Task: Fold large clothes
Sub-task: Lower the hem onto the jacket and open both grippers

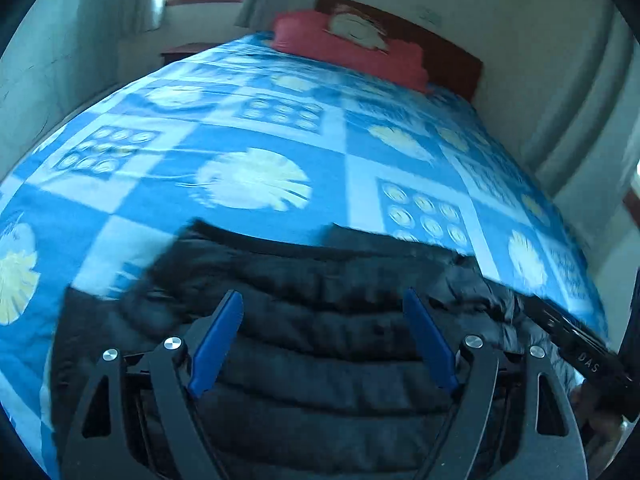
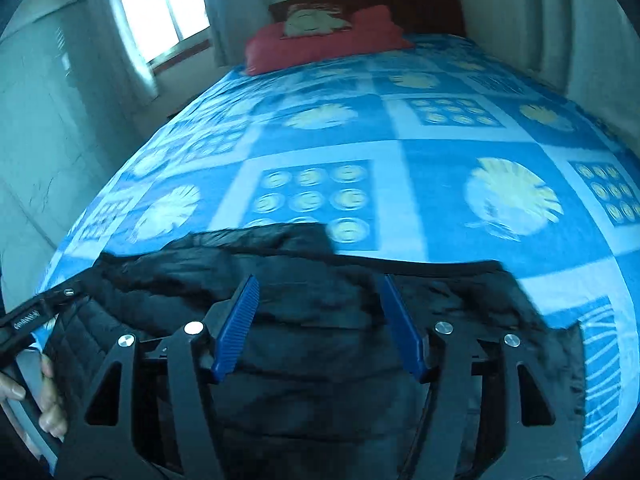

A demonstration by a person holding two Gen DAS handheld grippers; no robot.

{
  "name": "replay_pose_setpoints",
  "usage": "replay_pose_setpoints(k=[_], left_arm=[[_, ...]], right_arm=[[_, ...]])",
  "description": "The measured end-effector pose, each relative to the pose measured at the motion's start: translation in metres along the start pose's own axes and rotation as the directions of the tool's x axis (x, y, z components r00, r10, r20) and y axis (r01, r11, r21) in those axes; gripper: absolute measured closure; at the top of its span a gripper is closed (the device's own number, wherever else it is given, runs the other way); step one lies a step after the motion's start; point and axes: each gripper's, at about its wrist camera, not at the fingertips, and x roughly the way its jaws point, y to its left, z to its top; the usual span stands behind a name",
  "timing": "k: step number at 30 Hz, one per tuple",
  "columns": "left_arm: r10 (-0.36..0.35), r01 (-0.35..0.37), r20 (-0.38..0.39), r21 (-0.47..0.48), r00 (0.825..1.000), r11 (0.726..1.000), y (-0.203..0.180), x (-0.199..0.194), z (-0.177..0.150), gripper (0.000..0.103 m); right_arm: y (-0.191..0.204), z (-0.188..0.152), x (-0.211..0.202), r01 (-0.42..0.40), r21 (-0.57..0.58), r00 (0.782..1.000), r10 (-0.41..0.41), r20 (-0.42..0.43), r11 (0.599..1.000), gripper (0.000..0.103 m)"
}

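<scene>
Both claws hung spread wide over the jacket (image 1: 320, 320) — my left claw (image 1: 323, 300) with nothing between its blue fingers (image 1: 218, 344), my right claw (image 2: 319, 285) the same, fingers (image 2: 236, 328) apart and empty. Black and quilted, the jacket lay rumpled across the near end of the bed (image 1: 280, 136), on the blue patterned bedspread (image 2: 440, 208). From the right wrist I saw the left hand (image 2: 48, 400) on its handle at the far left edge. At the head of the bed sat a red pillow (image 2: 320, 42) against the dark headboard (image 2: 420, 4) — a window (image 2: 160, 4) glowed beyond on the left.
</scene>
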Motion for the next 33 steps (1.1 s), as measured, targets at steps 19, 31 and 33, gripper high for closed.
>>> replay_pose_setpoints(k=[19, 31, 33], left_arm=[[0.134, -0.134, 0.008, 0.026, 0.991, 0.991, 0.053, -0.035, -0.034, 0.019], [0.181, -0.181, -0.005, -0.001, 0.983, 0.983, 0.086, 0.003, -0.058, 0.013], [0.182, -0.182, -0.017, 0.004, 0.983, 0.983, 0.086, 0.001, -0.054, 0.013]], right_arm=[[-0.079, -0.039, -0.026, 0.178, 0.022, 0.984, -0.178, -0.022, 0.984, 0.038], [-0.099, -0.062, 0.001, 0.134, 0.089, 0.991, -0.135, -0.001, 0.987, 0.028], [-0.095, -0.056, -0.006, 0.144, 0.075, 0.990, -0.142, -0.023, 0.987, 0.028]])
